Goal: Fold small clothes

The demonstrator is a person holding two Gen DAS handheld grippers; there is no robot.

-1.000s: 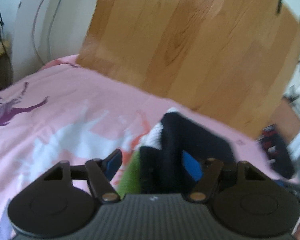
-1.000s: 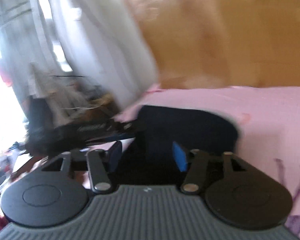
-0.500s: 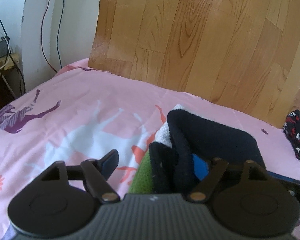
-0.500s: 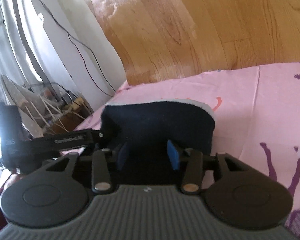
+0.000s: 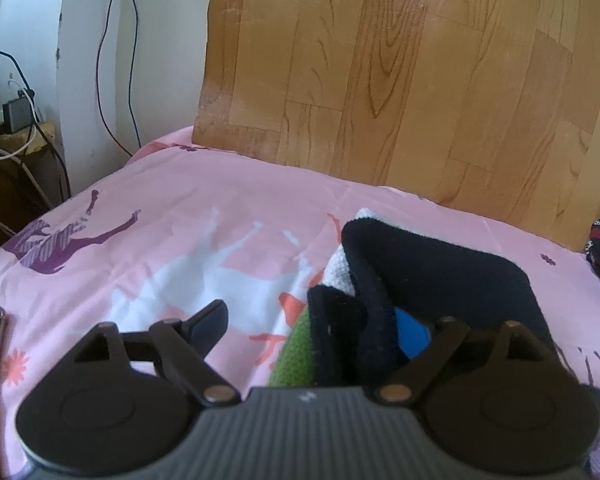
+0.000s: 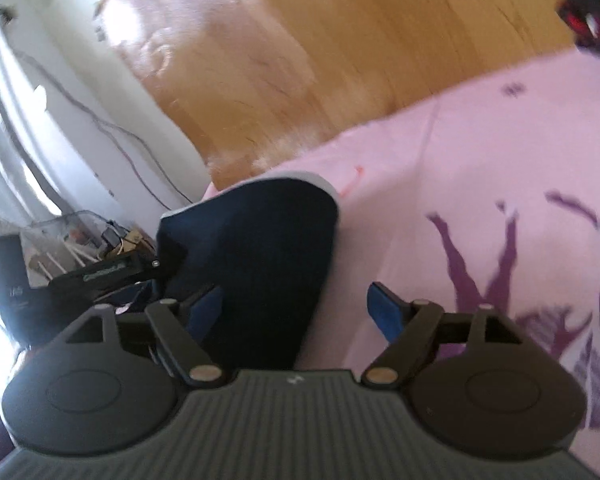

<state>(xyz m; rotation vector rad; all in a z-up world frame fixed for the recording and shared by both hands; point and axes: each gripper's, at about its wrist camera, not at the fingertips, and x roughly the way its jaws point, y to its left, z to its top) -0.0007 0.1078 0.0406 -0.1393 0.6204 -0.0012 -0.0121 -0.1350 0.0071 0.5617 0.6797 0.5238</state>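
Sheet: pink horse-print bedsheet (image 5: 220,216) spreads ahead of the gripper.
Panel: wood-grain board (image 5: 400,80) stands beyond.
Cables: wires (image 5: 100,60) hang far left.

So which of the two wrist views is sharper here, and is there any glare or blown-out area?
Left wrist view: sharp, wood grain on the headboard crisp, fisheye curving its edges, even light. Right wrist view: tilted and motion-smeared, glare patch on the headboard, window light blown out at the left edge; the dark garment reads as a featureless mass.
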